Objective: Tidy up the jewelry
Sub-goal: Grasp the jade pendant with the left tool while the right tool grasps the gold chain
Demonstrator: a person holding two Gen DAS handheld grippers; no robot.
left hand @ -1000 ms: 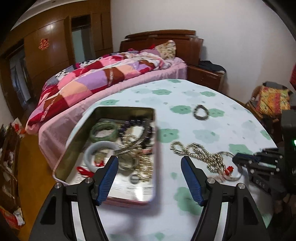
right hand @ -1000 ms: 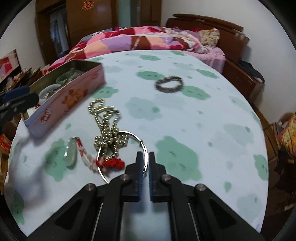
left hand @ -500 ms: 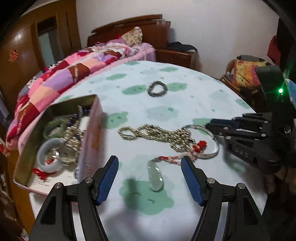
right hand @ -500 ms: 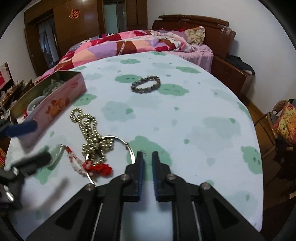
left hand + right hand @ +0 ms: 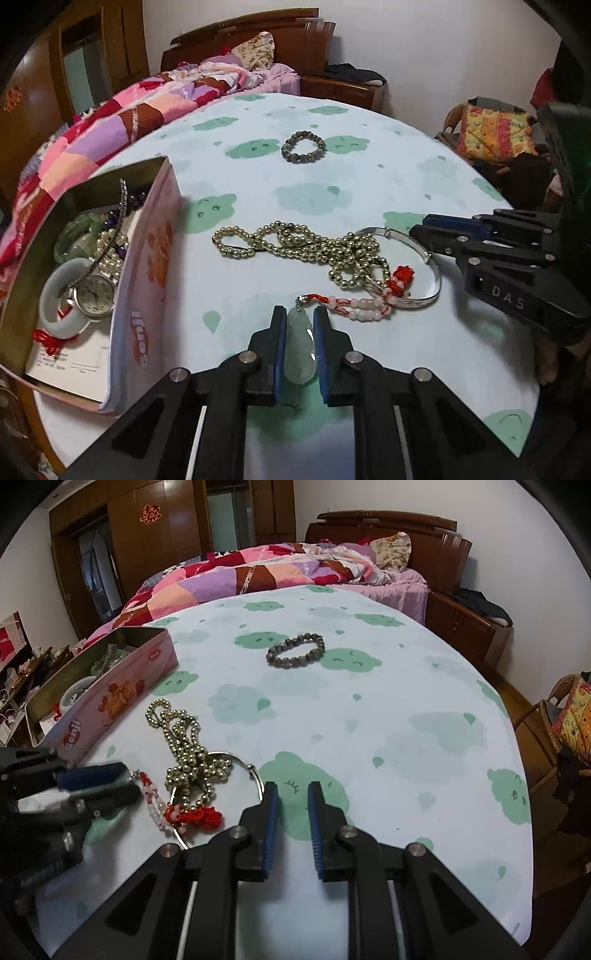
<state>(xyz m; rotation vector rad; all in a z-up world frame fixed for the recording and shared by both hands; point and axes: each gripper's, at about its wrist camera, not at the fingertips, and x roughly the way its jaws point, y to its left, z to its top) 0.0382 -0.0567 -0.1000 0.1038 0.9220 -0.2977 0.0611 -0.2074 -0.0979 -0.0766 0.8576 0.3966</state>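
Left wrist view shows the left gripper [image 5: 300, 332] with its blue fingers [image 5: 279, 343] closed on a pale green jade pendant [image 5: 301, 350], which lies lengthwise between them on the table [image 5: 369, 177]. From the pendant's far end a cord of red thread and pink beads [image 5: 354, 306] runs to the right to a red knot [image 5: 402, 275] lying on a silver bangle [image 5: 424, 258]. A gold bead necklace [image 5: 295, 242] sprawls beyond the fingers, overlapping the bangle. A dark bead bracelet [image 5: 303, 146] sits well apart, farther across the table. To the left stands an open pink tin [image 5: 147, 266], holding a watch [image 5: 94, 295], a white bangle [image 5: 55, 291] and a green bangle [image 5: 74, 236] among other pieces.

Right wrist view shows the right gripper [image 5: 291, 805] with its fingers [image 5: 271, 812] parted and nothing between them, hovering just to the right of the bangle's rim. The necklace and red knot lie to the left of its fingers, not touching them.
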